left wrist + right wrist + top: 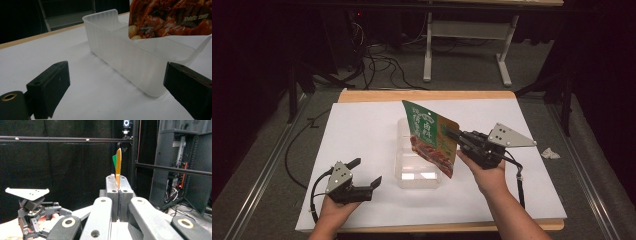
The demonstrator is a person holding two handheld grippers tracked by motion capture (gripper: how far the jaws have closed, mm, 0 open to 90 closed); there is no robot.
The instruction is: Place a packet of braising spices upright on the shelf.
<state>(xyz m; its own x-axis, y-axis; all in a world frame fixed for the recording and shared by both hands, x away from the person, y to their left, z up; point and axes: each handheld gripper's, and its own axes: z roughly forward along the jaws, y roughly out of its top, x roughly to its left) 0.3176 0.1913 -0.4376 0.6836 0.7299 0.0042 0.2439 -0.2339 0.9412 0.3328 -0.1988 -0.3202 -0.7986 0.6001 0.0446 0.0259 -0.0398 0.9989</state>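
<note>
Item: food pouch, green top, printed braised dish below; held in the air over the clear plastic container, tilted, its lower corner just above the container's near half; in the left gripper view the pouch's lower edge hangs just over the container's rim.

Item: right gripper; jaws pressed together on the pouch's side edge, pinching it; in the right gripper view the pouch stands edge-on straight up out of the jaws.

Item: left gripper; jaws spread wide, holding nothing, touching nothing; rests low over the white tabletop, near the container's left side.

Step in hand, as judged: lowering the pouch into the container; to do it well, square the pouch's long edge with the container's length, lead with the low corner, keep the pinch firm until the pouch rests inside; the left gripper could steady the light container's wall against sliding.
</note>
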